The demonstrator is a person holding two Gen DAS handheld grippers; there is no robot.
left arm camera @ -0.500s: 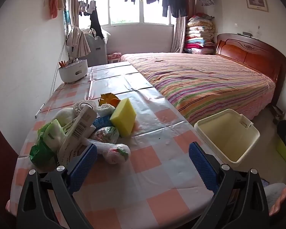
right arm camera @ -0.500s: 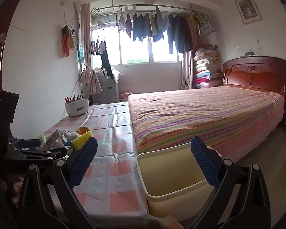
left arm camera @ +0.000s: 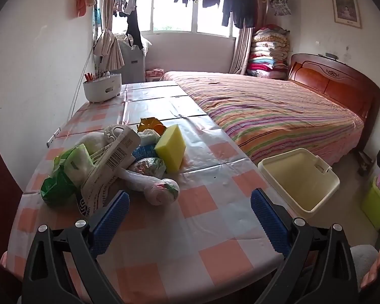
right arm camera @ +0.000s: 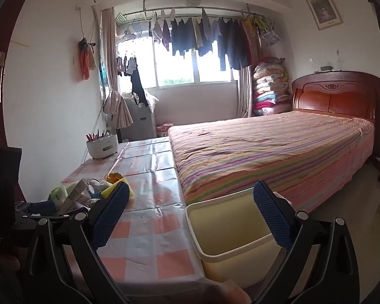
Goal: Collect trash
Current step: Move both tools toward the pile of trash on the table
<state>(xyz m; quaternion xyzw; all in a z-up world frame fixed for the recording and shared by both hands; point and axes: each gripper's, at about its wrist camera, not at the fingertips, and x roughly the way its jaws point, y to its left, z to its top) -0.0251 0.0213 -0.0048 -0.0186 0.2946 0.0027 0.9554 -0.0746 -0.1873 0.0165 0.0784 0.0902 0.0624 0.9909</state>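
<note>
The left tool hangs over the near end of the counter, which wears a checked plastic cloth, and its blue pads stand spread as wide as they go with nothing between them. The right tool is spread just as wide and holds nothing; through its gap shows the cream bin.

The trash is heaped in a pile on the counter, on the wall side of it and well apart from the bin. In the pile, a yellow sponge stands tilted on the side nearest the bin. Just beside the sponge, away from the bin, lies a cardboard box with a barcode, leaning across the heap. A green packet sits at the end of the pile farthest from the bin. A knotted clear bag lies at the near edge of the pile, closest to the left tool's left pad. An orange wrapper pokes up behind the sponge.

The bin stands on the floor against the counter's bed-side edge, between the counter and the striped bed, and looks empty. At the far end of the counter, beyond the pile, sits a white tub of pens.

From the right wrist view the pile lies left of the bin, with the left tool just beside it.
</note>
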